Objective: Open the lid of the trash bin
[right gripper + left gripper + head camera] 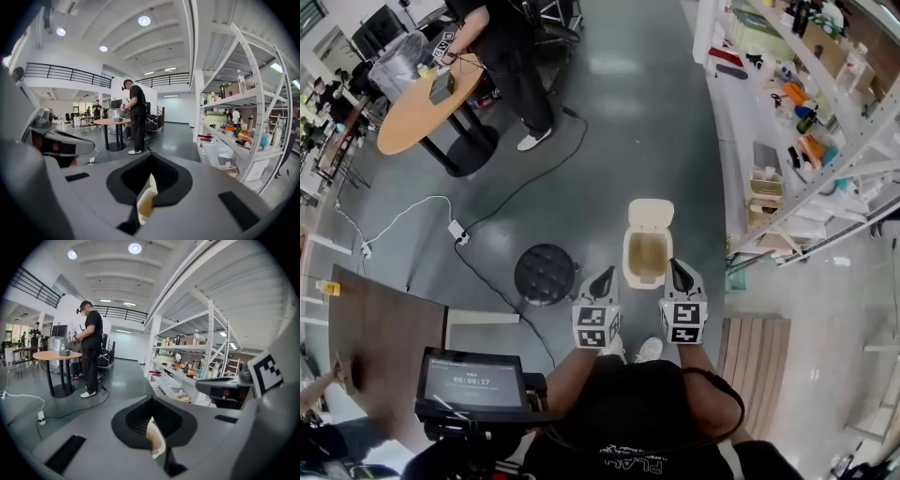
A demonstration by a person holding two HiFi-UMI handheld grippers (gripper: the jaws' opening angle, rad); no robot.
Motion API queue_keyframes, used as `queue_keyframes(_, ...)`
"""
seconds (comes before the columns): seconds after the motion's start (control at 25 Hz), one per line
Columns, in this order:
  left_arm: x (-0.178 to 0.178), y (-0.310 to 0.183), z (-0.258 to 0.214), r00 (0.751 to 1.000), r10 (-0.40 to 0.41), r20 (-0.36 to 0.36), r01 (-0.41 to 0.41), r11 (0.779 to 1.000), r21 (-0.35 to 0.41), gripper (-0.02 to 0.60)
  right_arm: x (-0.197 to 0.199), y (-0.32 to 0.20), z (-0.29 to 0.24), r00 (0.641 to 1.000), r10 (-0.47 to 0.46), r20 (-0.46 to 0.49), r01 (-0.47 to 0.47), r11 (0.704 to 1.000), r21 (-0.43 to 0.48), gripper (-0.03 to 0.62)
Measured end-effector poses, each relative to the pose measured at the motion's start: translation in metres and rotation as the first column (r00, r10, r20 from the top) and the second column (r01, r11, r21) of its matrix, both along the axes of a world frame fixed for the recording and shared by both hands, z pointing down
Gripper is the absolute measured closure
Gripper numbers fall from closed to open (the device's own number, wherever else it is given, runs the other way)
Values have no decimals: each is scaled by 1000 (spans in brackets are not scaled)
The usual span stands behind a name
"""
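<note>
The cream trash bin (646,255) stands on the grey floor in front of me. Its lid (651,214) is swung up and back, and the brownish inside shows. In the head view my left gripper (604,274) hovers at the bin's near left corner and my right gripper (678,270) at its near right corner. Both point forward, jaws together, holding nothing. In the left gripper view a cream sliver of the bin (156,439) shows through the narrow slit between the shut jaws. The right gripper view shows the same sliver of bin (145,200).
A round black stool (546,274) stands just left of the bin. A white power strip (457,231) and cables lie on the floor. A shelving rack (806,141) fills the right side, with a wooden pallet (754,364) nearer. A person (511,56) stands at a round table (427,103).
</note>
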State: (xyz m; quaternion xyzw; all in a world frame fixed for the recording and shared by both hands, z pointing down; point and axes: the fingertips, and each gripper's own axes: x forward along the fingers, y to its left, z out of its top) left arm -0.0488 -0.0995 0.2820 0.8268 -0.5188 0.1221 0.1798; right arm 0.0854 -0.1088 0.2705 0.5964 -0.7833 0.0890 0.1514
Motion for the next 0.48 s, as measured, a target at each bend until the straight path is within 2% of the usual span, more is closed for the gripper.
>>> queue_keyframes(0.12, 5, -4, -19, 1000, 14, 3, -14, 999, 52, 583, 10, -5, -21, 1000, 5, -2, -4, 1000, 29, 597)
queue_keyframes(0.32, 11, -18, -49, 999, 33, 7, -34, 992, 120, 583, 21, -2, -35, 997, 75, -21, -74, 997, 36, 597)
queue_keyframes(0.48, 19, -25, -66, 999, 41, -1, -40, 989, 144, 583, 15, 0, -45, 999, 41, -6, -41, 998, 47, 597)
